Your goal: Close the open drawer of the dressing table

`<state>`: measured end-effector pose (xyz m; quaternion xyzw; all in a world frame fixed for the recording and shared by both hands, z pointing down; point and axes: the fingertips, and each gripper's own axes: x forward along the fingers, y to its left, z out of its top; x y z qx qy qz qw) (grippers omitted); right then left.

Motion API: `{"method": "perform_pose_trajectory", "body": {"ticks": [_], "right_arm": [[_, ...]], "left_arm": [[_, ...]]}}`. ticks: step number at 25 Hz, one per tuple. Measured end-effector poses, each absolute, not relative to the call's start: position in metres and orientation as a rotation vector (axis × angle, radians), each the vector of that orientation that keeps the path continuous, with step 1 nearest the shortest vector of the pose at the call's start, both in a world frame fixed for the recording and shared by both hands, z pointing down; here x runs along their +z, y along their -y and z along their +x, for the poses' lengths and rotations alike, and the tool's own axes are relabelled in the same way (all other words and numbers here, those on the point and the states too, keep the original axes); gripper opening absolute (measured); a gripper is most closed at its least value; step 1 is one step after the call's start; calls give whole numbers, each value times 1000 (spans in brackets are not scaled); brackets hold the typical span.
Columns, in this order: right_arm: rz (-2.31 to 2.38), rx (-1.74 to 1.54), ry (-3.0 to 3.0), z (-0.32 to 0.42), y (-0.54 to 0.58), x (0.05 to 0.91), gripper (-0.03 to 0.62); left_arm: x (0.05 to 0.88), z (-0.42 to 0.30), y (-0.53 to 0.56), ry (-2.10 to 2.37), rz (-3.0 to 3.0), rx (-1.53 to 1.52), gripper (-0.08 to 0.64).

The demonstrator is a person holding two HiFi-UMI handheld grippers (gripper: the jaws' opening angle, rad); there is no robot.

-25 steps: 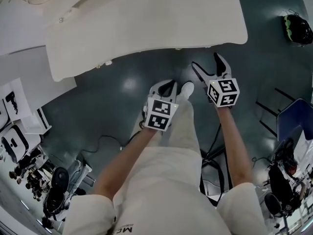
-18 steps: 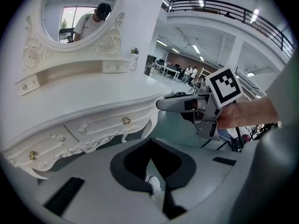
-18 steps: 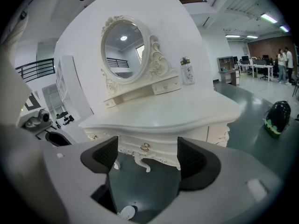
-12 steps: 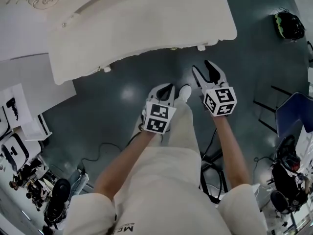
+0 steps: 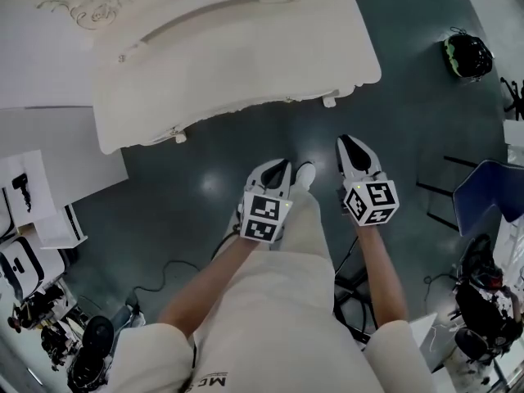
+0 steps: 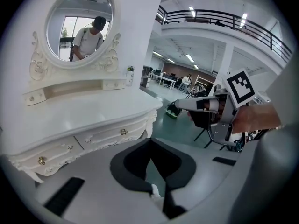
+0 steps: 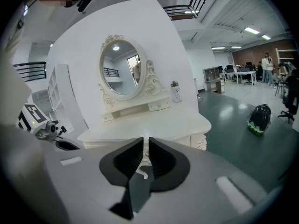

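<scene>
The white dressing table point(image 5: 237, 56) fills the top of the head view. In the left gripper view its drawer fronts point(image 6: 105, 136) with brass knobs sit flush under the top, and none stands out. Both grippers hang over the floor in front of the table, apart from it. My left gripper point(image 5: 278, 164) point(image 6: 150, 143) is shut and empty. My right gripper point(image 5: 348, 142) point(image 7: 145, 141) has just been closing. Its pads stand almost together with nothing between them. It also shows in the left gripper view, right gripper point(image 6: 180, 105).
An oval mirror point(image 7: 122, 69) and a small bottle point(image 7: 176, 91) stand on the table. A green-and-black backpack point(image 5: 468, 54) lies on the floor at the right, with a blue chair point(image 5: 491, 195) nearer. Papers point(image 5: 24, 178) and cables lie at the left. My shoe point(image 5: 304, 173) is between the grippers.
The right gripper's jaws went from wide open to nearly together. Both grippers have drawn back from the table's front edge, and the table has slid toward the top of the head view.
</scene>
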<state>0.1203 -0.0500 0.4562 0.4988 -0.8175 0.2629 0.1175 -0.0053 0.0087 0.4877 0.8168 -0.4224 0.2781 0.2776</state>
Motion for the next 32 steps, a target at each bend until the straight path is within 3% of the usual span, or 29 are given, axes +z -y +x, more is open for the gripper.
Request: {"method": "perform_pose_trajectory", "body": {"ticks": [14, 32], "right_arm": [[1505, 744, 2327, 104, 4, 406, 3], [1463, 545, 2535, 12, -27, 288, 3]], "left_arm": [[419, -17, -29, 1108, 2305, 644, 9], [313, -70, -43, 1176, 2454, 412, 9]]}}
